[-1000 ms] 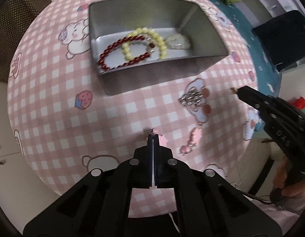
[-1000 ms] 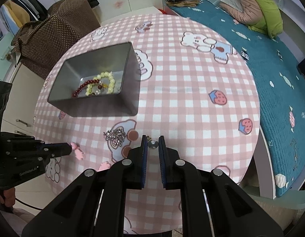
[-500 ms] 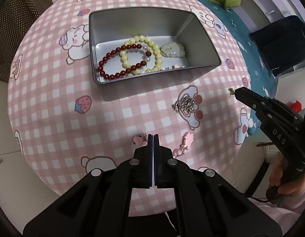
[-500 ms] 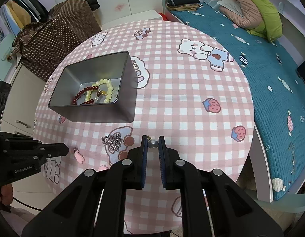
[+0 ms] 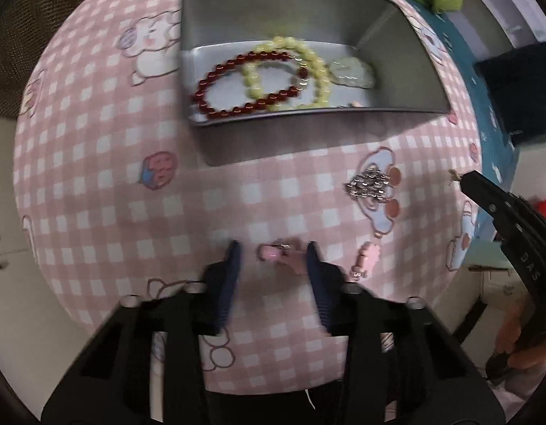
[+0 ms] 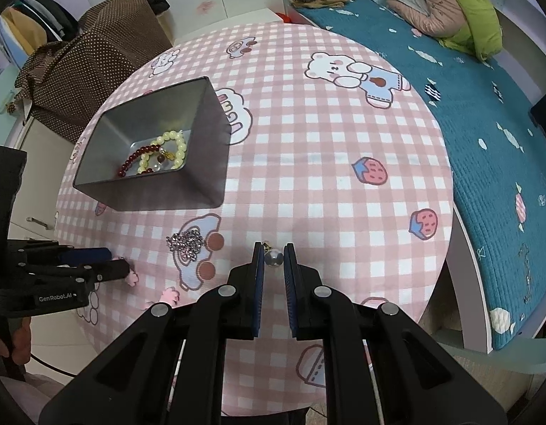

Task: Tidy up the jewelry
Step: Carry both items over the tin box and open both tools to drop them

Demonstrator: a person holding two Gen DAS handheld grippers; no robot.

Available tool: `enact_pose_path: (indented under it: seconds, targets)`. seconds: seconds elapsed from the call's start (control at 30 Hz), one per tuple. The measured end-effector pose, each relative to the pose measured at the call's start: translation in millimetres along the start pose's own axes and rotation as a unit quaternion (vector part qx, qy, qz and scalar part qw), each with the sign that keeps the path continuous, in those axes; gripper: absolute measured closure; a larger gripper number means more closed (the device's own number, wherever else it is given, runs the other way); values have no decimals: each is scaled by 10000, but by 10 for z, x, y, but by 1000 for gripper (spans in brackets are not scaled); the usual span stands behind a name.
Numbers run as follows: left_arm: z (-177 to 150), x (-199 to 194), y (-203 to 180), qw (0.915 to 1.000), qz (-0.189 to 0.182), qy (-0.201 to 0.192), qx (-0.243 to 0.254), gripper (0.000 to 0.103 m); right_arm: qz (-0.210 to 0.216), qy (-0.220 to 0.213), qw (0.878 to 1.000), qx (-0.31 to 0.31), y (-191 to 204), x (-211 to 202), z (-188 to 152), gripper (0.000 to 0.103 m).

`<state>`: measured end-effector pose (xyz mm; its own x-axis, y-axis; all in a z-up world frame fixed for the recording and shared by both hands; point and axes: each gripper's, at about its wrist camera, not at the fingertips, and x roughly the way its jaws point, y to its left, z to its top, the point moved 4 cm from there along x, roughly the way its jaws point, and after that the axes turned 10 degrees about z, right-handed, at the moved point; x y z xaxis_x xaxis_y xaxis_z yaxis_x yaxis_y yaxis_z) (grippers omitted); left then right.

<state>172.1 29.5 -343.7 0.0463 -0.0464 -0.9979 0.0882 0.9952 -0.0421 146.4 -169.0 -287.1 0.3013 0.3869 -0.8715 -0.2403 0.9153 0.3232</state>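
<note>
Jewelry: metal box [image 5: 216, 7] holds red bracelet [image 5: 216, 71] overlapping yellow bracelet [image 5: 319, 67]. Pink earring [image 5: 271, 251] lies crosswise between left gripper's [image 5: 273, 258] just-opened jaws. Right gripper [image 6: 274, 260] pinches silver bead [image 6: 274, 258].

Both grippers, the left gripper [image 5: 273, 260] and the right gripper [image 6: 274, 259], are matte black with blue finger pads [image 6: 259, 269] and silver screws (white "GenRobot.AI" lettering marks the left one's side).

I see soft, even light; the left wrist view is motion-blurred, the right sharp, both bent at edges.
</note>
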Motion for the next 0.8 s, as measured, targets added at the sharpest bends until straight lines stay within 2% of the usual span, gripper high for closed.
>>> enact_pose_path:
  seconds: [0.07, 0.17, 0.33, 0.53, 0.8]
  targets:
    - [-9, 13, -31, 10000, 9, -46, 40, 80, -1, 10, 10000, 17, -15, 7, 2, 93]
    - [-3, 8, -81, 9999, -21, -100, 117, 92, 9, 13, 10000, 43, -33, 17, 9, 93]
    - [-2, 10, -153, 9999, -54, -95, 133, 92, 26, -31, 10000, -6, -7, 7, 48, 93]
    - [28, -163, -179, 9991, -126, -309, 262, 92, 37, -160, 9998, -69, 29, -62, 138, 93]
    - [141, -623, -254, 9938, -179, -968, 507, 92, 109, -555, 9977, -365, 213, -268, 408, 93]
